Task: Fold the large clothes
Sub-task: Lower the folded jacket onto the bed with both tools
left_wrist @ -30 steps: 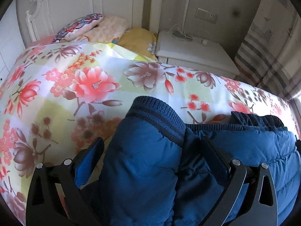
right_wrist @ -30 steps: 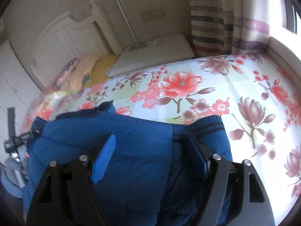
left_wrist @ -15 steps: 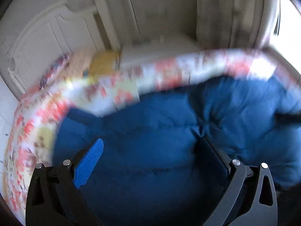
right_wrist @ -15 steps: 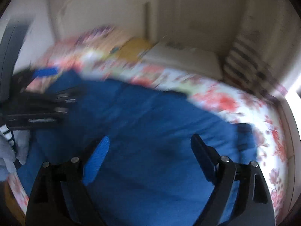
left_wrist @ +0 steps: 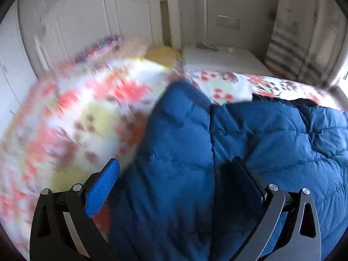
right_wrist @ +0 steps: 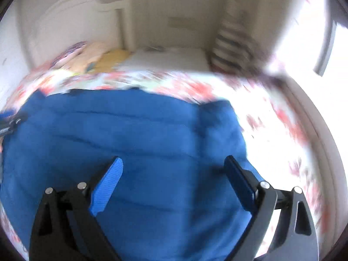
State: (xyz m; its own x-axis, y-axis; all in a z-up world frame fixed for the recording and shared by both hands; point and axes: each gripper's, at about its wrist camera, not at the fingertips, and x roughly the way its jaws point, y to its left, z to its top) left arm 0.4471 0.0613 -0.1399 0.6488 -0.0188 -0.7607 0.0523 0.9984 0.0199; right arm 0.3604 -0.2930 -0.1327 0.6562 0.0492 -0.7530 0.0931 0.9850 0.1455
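A blue quilted puffer jacket (left_wrist: pixel 271 134) lies on the floral bedsheet (left_wrist: pixel 87 113), one sleeve with its ribbed cuff (left_wrist: pixel 184 89) stretched toward the headboard. My left gripper (left_wrist: pixel 175 162) hovers over that sleeve with its jaws wide; the blue left pad (left_wrist: pixel 102 187) stands apart from the cloth. In the right wrist view the jacket (right_wrist: pixel 130 130) spreads flat across the sheet (right_wrist: pixel 271 119). My right gripper (right_wrist: pixel 173 159) is above it, its jaws opening. The jacket shows between them, but the pads do not press on it. Both views are blurred.
A white headboard (left_wrist: pixel 87 21) and pillows (left_wrist: pixel 161 54) are at the far end of the bed. A white nightstand (left_wrist: pixel 221 61) stands beside it, with a striped curtain (left_wrist: pixel 289 50) to the right. A bright window (right_wrist: pixel 326 43) lies past the bed's right edge.
The right jaws have spread wider and stand off the jacket's hem. Both grippers swung sideways across the jacket and back. The jacket now lies flatter under the right gripper.
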